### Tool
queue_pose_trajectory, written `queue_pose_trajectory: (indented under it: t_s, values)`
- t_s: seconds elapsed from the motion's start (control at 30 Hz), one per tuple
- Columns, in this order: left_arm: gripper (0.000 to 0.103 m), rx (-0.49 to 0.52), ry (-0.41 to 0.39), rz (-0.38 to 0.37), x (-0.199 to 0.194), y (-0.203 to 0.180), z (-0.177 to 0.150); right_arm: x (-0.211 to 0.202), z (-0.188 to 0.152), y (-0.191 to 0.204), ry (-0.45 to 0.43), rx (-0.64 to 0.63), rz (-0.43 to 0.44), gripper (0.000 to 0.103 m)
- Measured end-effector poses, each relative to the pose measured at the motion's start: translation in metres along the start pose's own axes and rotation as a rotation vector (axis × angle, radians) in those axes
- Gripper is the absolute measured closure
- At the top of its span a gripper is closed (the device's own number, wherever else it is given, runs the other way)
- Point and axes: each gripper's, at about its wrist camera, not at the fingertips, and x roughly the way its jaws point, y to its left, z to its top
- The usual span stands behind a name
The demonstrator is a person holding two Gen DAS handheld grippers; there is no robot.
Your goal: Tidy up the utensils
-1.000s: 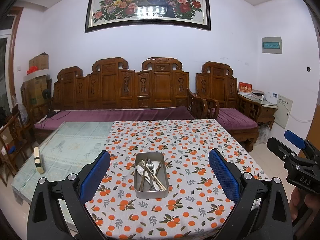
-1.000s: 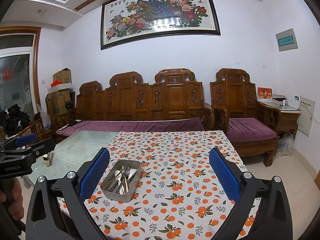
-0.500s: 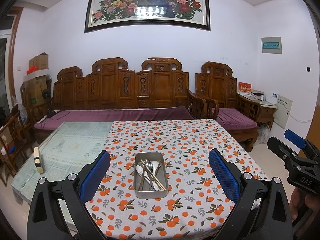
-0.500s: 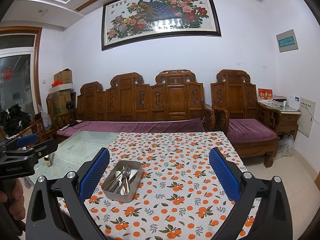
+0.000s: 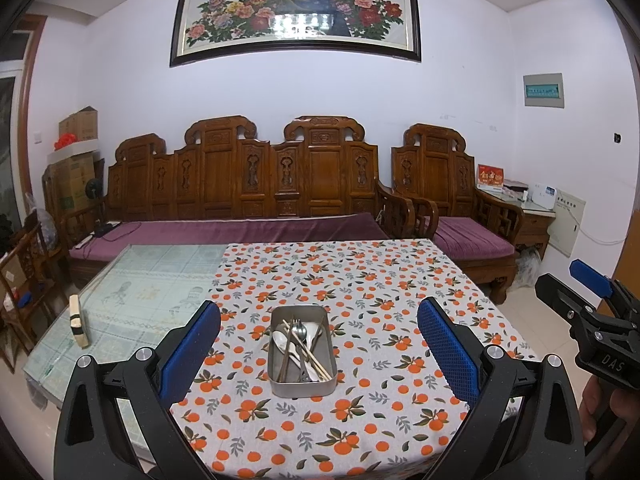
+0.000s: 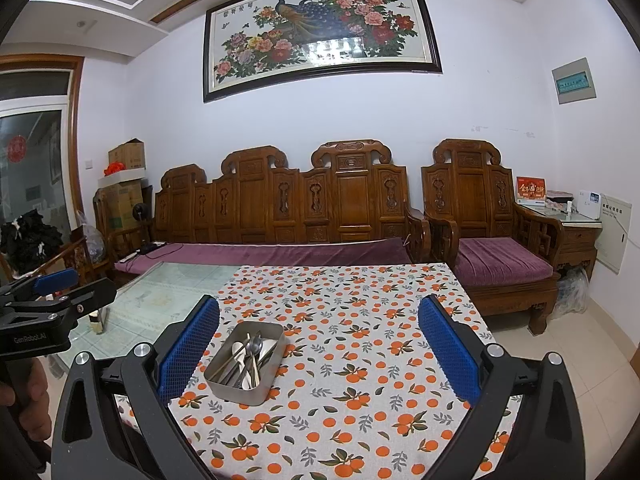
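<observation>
While both handheld tools hang above the near edge of the surface (image 5: pixel 360 432), the left gripper (image 5: pixel 319 340) and the right gripper (image 6: pixel 319 340) each show blue-padded jaws spread wide apart, clamped on nothing. Between them, on the orange-print tablecloth (image 6: pixel 360 360), sits a rectangular metal tin (image 5: pixel 301 388), seen straight ahead from the left wrist and off to the left from the right wrist. All the utensils (image 5: pixel 300 346) in view lie inside it in a loose heap: a fork, spoons, including a pale one, and wooden chopsticks (image 5: pixel 308 354) crossed over the rest. None shows on the cloth outside the tin. Such a scene would suit a tin of mixed cutlery waiting to be sorted, or one into which scattered pieces have just been gathered; the pictures do not settle which. Should more handling follow, any pick from the tin would call for narrow, careful jaws, since the pieces overlap and the tin's walls crowd them. Farther left, bare glass tabletop (image 5: pixel 152 280) carries a small pale block (image 5: pixel 78 322) near its edge. Beyond the surface stand a carved wooden bench (image 5: pixel 248 184) with a purple cushion and a matching armchair (image 5: pixel 448 184), under a framed peacock painting (image 5: pixel 296 12) on the white wall.
</observation>
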Motion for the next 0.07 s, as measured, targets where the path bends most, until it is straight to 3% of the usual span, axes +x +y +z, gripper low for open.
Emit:
queue_pose_trajectory:
  t_s: [0.07]
  values:
    - [0.008, 0.000, 0.001, 0.000, -0.0001, -0.0003, -0.0003, 0.0000, -0.0001, -0.0001, 0.000, 0.000, 0.000, 0.003]
